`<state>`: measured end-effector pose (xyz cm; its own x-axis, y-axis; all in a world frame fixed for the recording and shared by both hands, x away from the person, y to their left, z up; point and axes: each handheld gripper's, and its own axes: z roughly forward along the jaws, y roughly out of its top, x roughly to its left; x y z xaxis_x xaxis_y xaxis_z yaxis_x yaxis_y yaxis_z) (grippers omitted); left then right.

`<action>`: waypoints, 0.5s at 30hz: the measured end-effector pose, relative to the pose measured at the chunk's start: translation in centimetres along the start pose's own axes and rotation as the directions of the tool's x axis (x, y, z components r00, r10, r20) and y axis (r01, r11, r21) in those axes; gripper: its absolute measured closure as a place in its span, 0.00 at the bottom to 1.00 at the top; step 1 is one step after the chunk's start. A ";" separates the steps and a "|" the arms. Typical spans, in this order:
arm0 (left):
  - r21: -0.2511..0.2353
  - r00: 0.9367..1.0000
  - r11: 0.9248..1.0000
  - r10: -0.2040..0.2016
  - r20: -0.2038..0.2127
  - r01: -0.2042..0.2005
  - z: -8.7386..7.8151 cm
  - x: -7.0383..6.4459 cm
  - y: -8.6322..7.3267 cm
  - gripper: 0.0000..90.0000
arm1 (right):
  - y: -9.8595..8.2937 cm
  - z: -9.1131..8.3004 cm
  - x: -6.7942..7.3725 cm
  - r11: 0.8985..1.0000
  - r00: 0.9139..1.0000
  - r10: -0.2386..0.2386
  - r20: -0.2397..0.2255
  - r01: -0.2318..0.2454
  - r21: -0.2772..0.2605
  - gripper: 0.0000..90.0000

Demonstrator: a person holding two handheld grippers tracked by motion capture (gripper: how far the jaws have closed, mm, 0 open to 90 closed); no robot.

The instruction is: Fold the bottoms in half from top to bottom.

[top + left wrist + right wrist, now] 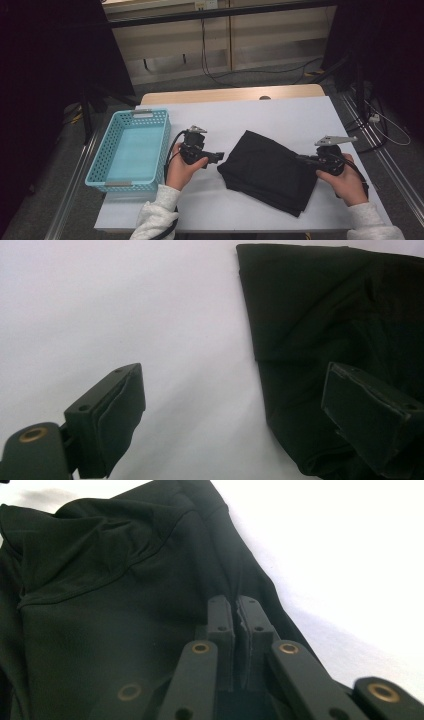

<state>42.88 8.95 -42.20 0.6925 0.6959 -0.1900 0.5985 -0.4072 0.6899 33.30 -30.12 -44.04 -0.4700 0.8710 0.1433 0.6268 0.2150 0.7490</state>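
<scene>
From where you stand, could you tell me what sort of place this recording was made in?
Most likely a lab or workshop set up for recording. A white-covered table holds a folded black garment and a turquoise plastic basket, cables trail over the carpeted floor, and dark metal framing crosses behind.

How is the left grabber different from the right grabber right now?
The left gripper has its jaws wide apart, while the right gripper has its jaws pressed together. The left gripper sits just off the edge of the folded black cloth, with white table between its jaws; the right gripper lies over the cloth's other side. Whether it pinches fabric is unclear. Both are black and held in a hand.
</scene>
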 end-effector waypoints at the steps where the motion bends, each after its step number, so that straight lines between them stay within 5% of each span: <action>1: 0.000 1.000 1.000 -0.001 0.001 0.001 0.0 0.0 0.0 0.12 | 0.0 0.0 0.0 1.000 1.000 0.000 -0.001 0.000 0.001 0.95; 15: 0.000 1.000 1.000 0.003 -0.002 -0.003 0.0 0.0 0.0 0.11 | -0.1 -0.3 0.1 1.000 1.000 -0.021 0.008 0.021 0.002 0.95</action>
<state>42.86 8.91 -42.16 0.6935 0.6959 -0.1864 0.5963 -0.4093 0.6905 32.96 -30.19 -43.93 -0.4782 0.8697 0.1222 0.6177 0.2341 0.7507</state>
